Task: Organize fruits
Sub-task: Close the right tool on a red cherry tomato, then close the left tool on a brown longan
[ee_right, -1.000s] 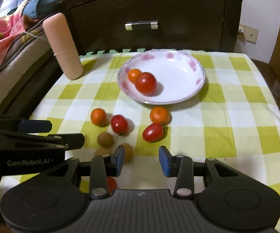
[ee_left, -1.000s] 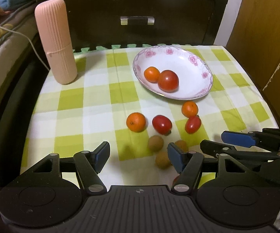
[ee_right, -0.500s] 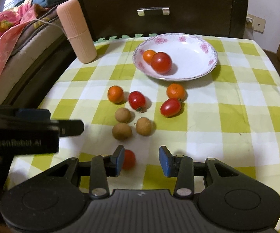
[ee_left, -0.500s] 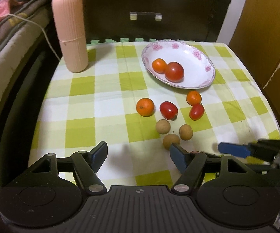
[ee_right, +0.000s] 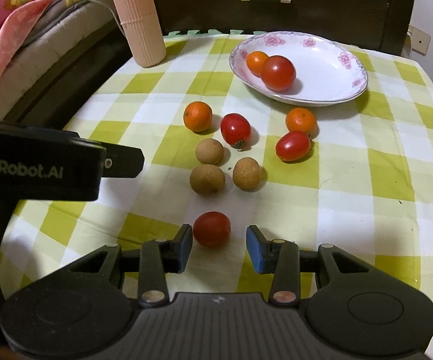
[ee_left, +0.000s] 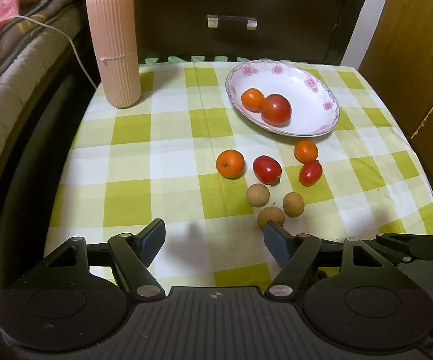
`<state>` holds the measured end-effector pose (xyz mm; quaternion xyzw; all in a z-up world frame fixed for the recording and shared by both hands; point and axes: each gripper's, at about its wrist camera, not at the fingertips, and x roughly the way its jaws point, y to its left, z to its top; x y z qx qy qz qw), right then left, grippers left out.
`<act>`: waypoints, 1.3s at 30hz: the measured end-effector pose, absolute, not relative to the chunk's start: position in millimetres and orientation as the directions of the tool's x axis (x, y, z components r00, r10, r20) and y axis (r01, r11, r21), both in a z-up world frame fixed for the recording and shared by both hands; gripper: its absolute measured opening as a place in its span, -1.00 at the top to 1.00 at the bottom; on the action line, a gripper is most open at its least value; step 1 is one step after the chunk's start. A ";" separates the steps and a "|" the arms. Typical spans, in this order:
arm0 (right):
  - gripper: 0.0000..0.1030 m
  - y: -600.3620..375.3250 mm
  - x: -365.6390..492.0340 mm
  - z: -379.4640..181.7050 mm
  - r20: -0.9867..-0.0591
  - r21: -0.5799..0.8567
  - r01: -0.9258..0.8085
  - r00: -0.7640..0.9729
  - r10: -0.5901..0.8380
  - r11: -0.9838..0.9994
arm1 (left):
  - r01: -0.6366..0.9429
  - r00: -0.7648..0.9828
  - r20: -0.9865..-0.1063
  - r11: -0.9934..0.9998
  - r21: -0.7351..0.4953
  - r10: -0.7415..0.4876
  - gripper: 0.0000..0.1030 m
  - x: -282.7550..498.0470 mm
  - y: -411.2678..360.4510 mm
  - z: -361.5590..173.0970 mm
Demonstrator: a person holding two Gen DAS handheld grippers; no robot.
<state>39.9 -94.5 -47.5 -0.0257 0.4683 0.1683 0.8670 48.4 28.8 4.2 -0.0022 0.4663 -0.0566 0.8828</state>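
We read "enRobot.AI" in pale letters on the black body of the left tongs [ee_right: 66,162], which enter the right wrist view at nine o'clock; the first letter is cut off at the frame edge. In their own view the left tongs [ee_left: 213,238] are spread wide and released, holding nothing, with the blue pad of the right finger just in front of one brown fruit. The right tongs [ee_right: 219,244] are also parted and released, and a small red tomato [ee_right: 212,228] sits on the cloth between their blue-padded tips, nearer the left tip; we cannot tell whether it touches. The tabletop [ee_right: 366,180] wears a green-and-white checked cloth. At twelve o'clock of the tomato lie three round, dull brown fruits [ee_right: 207,179], then two glossy red tomatoes [ee_right: 235,128] and two dimpled orange citrus fruits [ee_right: 198,116]. Farther, at about one o'clock, a shallow white dish [ee_right: 330,69] with pink flowers on its rim holds one orange fruit and one larger red tomato, touching. A tall ribbed pink cylinder [ee_right: 137,18] stands upright at eleven o'clock, before a dark wooden drawer front [ee_right: 336,3] with a metal handle.
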 end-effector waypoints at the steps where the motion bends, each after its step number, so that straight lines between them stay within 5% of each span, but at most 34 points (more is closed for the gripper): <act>1: 0.26 -94.1 40.8 -48.4 -0.821 0.114 -0.317 0.504 0.269 0.942 | 0.096 0.558 -0.824 0.994 -0.058 -0.101 -0.52 49.0 29.1 3.7; 10: 0.48 -98.3 42.5 -48.2 -0.817 0.111 -0.321 0.509 0.270 0.941 | 0.112 0.552 -0.825 0.991 -0.069 -0.120 -0.52 53.7 25.5 -2.4; 20: 0.49 -128.7 39.7 -45.3 -0.816 0.123 -0.265 0.521 0.249 0.956 | 0.200 0.539 -0.833 0.980 -0.017 -0.124 -0.48 58.3 -1.2 -20.1; 39: 0.49 -146.2 47.0 -47.6 -0.817 0.139 -0.205 0.529 0.229 0.969 | 0.218 0.511 -0.848 0.975 -0.031 -0.141 0.10 79.0 -25.7 -50.9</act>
